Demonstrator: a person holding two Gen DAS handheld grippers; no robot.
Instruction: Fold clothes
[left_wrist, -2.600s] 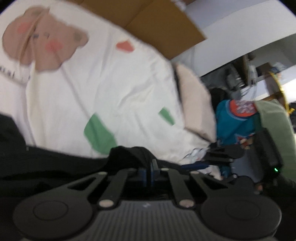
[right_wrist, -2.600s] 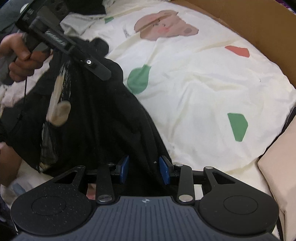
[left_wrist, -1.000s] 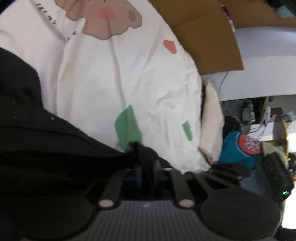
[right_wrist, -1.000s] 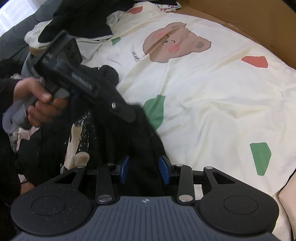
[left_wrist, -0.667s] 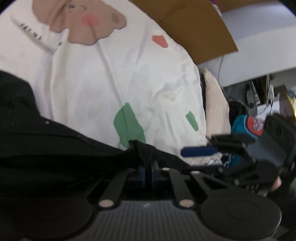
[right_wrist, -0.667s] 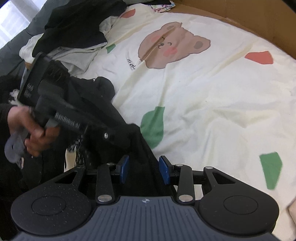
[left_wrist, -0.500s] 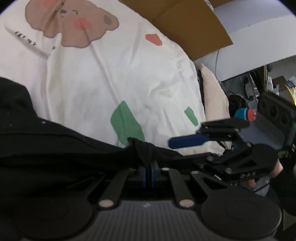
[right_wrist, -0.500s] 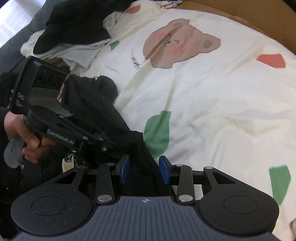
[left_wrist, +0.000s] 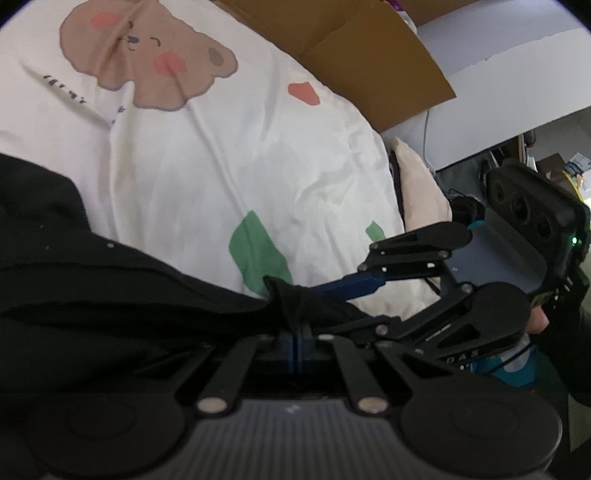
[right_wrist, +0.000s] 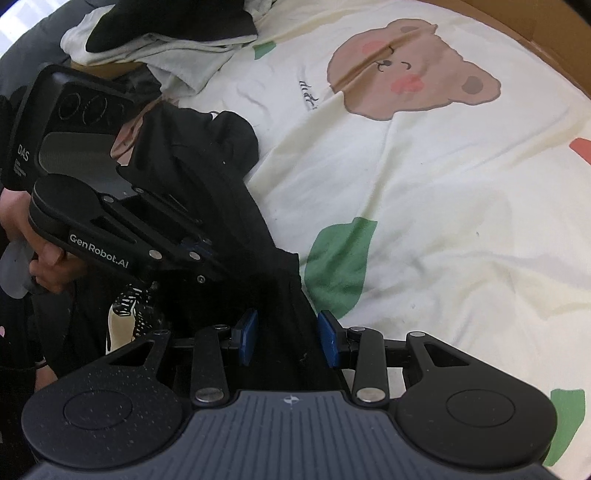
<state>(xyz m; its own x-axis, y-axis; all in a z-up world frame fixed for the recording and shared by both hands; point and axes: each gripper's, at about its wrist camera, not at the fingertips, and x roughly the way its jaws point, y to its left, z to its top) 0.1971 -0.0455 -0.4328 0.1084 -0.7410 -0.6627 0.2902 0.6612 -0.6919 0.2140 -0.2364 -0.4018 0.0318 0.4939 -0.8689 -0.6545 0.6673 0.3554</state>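
Left wrist view: left gripper clamped tight on a bunched edge of the black garment, likely to keep it taut over the sheet.

Right wrist view: right gripper half open, black cloth between the pads but not pinched, probably lining up a second hold.

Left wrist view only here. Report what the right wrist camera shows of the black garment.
Observer: The garment lies between the open jaws of the right gripper; I cannot tell whether they touch it.
Operator: Report what lies beyond the garment.
Observer: A pile of clothes, black on pale, lies at the far edge of the bedspread.
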